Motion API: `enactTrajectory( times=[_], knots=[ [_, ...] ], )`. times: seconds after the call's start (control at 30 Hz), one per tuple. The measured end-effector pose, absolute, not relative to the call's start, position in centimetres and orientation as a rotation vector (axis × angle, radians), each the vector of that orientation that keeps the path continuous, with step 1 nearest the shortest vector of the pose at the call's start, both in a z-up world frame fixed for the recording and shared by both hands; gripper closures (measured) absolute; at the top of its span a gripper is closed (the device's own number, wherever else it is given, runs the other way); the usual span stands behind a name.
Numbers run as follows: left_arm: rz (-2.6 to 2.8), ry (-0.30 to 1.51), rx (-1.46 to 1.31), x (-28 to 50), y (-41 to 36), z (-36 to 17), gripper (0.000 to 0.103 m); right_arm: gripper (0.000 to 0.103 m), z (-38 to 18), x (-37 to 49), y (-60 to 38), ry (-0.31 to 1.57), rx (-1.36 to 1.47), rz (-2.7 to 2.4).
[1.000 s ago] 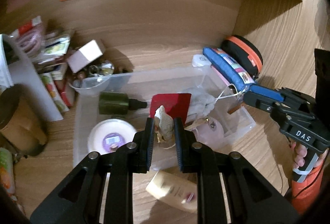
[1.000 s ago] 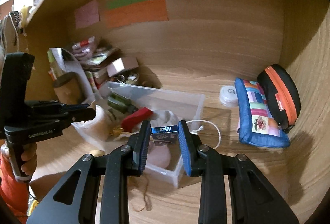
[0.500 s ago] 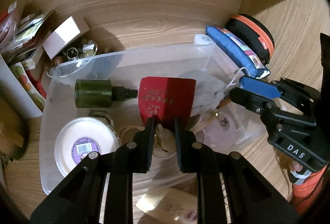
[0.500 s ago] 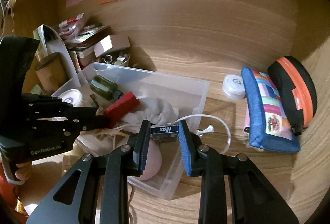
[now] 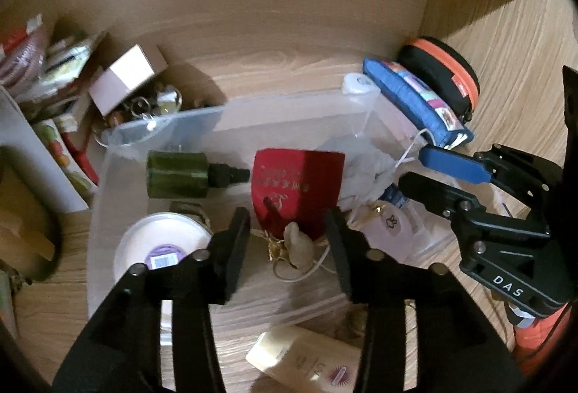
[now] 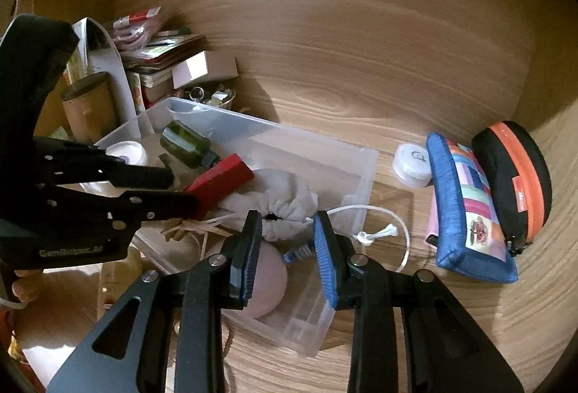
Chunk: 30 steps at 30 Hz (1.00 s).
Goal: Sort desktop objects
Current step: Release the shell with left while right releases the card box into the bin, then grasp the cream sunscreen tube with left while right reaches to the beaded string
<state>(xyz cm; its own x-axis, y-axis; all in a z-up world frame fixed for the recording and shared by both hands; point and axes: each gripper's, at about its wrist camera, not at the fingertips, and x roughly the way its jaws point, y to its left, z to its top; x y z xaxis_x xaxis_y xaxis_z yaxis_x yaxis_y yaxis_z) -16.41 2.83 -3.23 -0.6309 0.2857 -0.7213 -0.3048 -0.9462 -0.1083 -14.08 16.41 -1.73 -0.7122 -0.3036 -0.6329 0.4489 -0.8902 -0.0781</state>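
A clear plastic bin (image 5: 289, 107) (image 6: 365, 176) sits on the wooden desk. It holds a green bottle (image 5: 177, 174) (image 6: 186, 145), a red pouch (image 5: 296, 187) (image 6: 222, 179), a white cloth bag (image 6: 278, 201), a round white tin (image 5: 162, 248) and a pink pad (image 6: 269, 284). My left gripper (image 5: 289, 223) is open over the bin, with a small beige charm (image 5: 300, 246) lying between its fingers. My right gripper (image 6: 287, 230) is open above a small blue battery pack (image 6: 300, 251) that lies in the bin.
A blue patchwork pouch (image 6: 466, 212) and a black and orange case (image 6: 513, 176) lie right of the bin, with a small white jar (image 6: 412, 161) beside them. Boxes, packets and a cardboard tube (image 6: 90, 107) crowd the left. A cream tube (image 5: 307, 357) lies in front of the bin.
Both grippers lowered over the bin and opened. The left let go of the beige charm and the right let go of the blue battery pack; both now lie in the bin.
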Motion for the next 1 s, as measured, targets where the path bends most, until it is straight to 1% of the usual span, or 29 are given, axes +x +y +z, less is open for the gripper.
enactTrajectory(
  times=[0.07, 0.13, 0.17, 0.2, 0.27, 0.4, 0.47, 0.53, 0.6, 0.67, 0.9, 1.0],
  knots=[
    [2.582, 0.034, -1.109, -16.0, 2.7, -2.6, 0.056, 0.073, -1.2, -13.7, 16.6, 0.304, 0.881, -2.569],
    [2.600, 0.037, -1.082, -15.4, 2.5, -2.0, 0.048, 0.065, -0.7, -13.2, 16.8, 0.302, 0.869, -2.582],
    [2.618, 0.043, -1.064, -15.0, 2.4, -1.6, 0.042, 0.060, -0.3, -12.9, 17.0, 0.301, 0.857, -2.594],
    [2.631, 0.048, -1.050, -14.6, 2.3, -1.3, 0.040, 0.057, 0.0, -12.6, 17.0, 0.299, 0.849, -2.600],
    [2.647, 0.056, -1.034, -14.0, 2.0, -0.9, 0.038, 0.050, 0.6, -11.8, 17.4, 0.286, 0.830, -2.613],
    [2.680, 0.061, -1.021, -12.6, 1.6, -0.5, 0.029, 0.042, 1.4, -10.5, 17.9, 0.263, 0.813, -2.631],
    [2.699, 0.071, -1.017, -11.8, 1.4, -0.5, 0.027, 0.035, 1.6, -9.9, 18.2, 0.237, 0.819, -2.632],
    [2.713, 0.078, -1.018, -11.1, 1.3, -0.5, 0.022, 0.032, 1.8, -9.3, 18.6, 0.219, 0.815, -2.640],
    [2.730, 0.075, -1.017, -10.3, 1.0, -0.6, 0.016, 0.030, 1.7, -8.7, 18.8, 0.215, 0.815, -2.648],
    [2.743, 0.077, -1.019, -9.6, 0.6, -0.8, 0.013, 0.029, 1.6, -7.9, 19.1, 0.204, 0.823, -2.647],
    [2.672, 0.036, -1.131, -7.8, 0.2, -3.1, 0.012, 0.029, 0.3, -6.2, 20.2, 0.192, 0.866, -2.642],
    [2.635, 0.056, -1.178, -7.2, 1.1, -4.6, 0.012, 0.029, -0.5, -5.9, 20.5, 0.189, 0.896, -2.636]
  ],
)
